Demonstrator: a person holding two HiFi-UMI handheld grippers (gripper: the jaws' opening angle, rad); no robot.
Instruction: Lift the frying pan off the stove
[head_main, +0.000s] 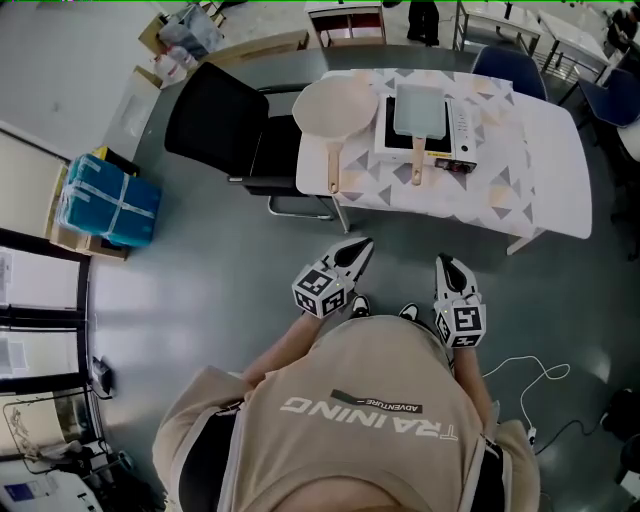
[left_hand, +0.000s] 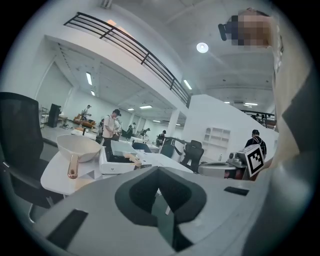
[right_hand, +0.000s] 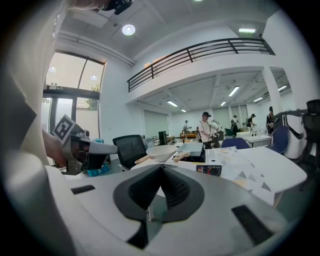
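Frying pan: rectangular, sits on the stove, long axis front to back, wooden handle jutting past the stove's near edge toward the person. Round pan: just left of the stove on the table, handle parallel; open tabletop lies right of the stove. Left gripper and right gripper: jaws pressed together on nothing, well short of the stove, above open floor.
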